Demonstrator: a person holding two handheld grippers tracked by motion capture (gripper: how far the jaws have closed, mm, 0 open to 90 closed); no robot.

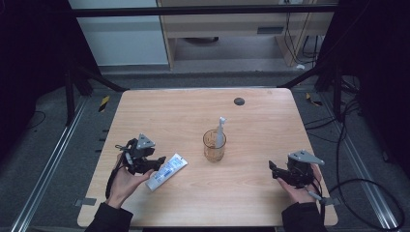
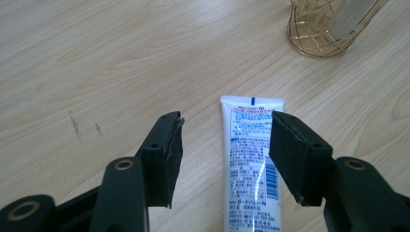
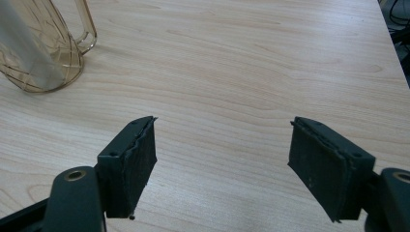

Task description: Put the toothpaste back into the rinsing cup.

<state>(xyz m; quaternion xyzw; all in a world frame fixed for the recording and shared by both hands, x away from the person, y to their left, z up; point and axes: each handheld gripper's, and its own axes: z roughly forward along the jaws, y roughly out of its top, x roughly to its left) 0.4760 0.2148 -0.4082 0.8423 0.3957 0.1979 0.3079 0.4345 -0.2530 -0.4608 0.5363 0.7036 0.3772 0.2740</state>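
Note:
A white and blue toothpaste tube (image 1: 167,171) lies flat on the wooden table (image 1: 183,111), just left of centre. My left gripper (image 1: 157,162) hovers over its near end, open. In the left gripper view the tube (image 2: 251,164) lies on the wood below the gap between the jaws of that gripper (image 2: 227,117), closer to the right-hand pad, and neither pad presses on it. An amber see-through cup (image 1: 214,146) stands upright at the middle of the table with a white toothbrush (image 1: 220,130) in it. My right gripper (image 1: 272,167) rests at the front right, open, with nothing between its jaws (image 3: 222,121).
A small black round disc (image 1: 239,101) sits near the table's far edge. The cup (image 3: 38,53) stands to the far left in the right gripper view, and at the top right (image 2: 324,29) in the left gripper view. Cables trail on the floor to the right (image 1: 348,145).

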